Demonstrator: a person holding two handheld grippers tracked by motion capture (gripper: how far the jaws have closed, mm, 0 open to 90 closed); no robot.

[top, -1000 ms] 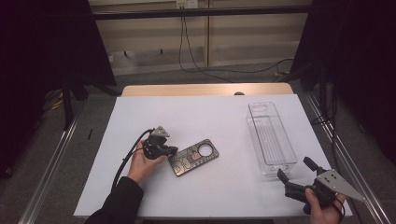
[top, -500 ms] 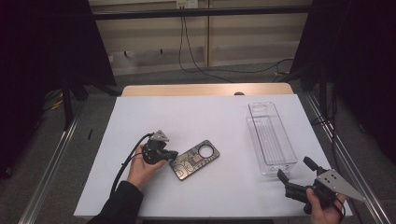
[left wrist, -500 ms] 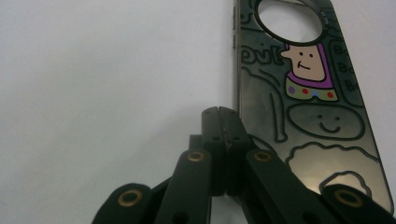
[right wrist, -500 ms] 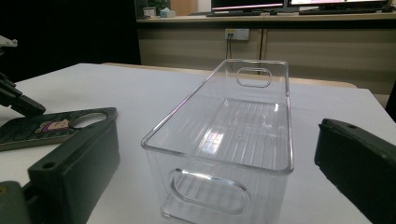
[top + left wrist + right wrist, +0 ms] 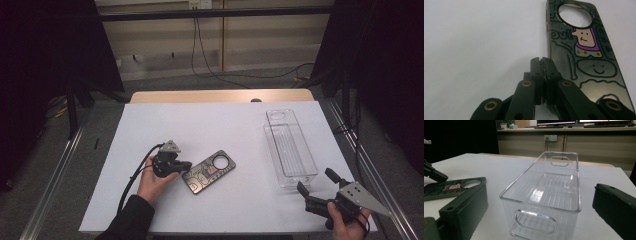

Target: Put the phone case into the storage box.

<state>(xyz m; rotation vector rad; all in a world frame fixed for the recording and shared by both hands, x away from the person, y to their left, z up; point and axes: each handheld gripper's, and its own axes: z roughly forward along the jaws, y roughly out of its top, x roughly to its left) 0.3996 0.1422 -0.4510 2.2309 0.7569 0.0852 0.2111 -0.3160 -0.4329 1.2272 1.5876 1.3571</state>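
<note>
A dark phone case (image 5: 210,171) with cartoon drawings and a round camera hole lies flat on the white table (image 5: 225,125). My left gripper (image 5: 186,165) is shut, and its tips rest at the case's near-left end. In the left gripper view the pads (image 5: 541,61) press together beside the case's (image 5: 586,57) long edge, with nothing visible between them. My right gripper (image 5: 317,182) is held open at the front right, just short of a clear plastic bin (image 5: 291,147). In the right gripper view its jaws (image 5: 540,202) stand wide apart on either side of the bin's (image 5: 549,190) near end.
The bin is empty and runs lengthwise toward the table's far edge on the right. Metal frame rails (image 5: 55,170) run along both table sides. A black cable (image 5: 131,182) trails from the left gripper. In the right gripper view the case (image 5: 451,187) and the left gripper (image 5: 434,173) lie far left.
The left hand has sunk slightly toward the case's end. The case, the bin and the right gripper have kept still.
</note>
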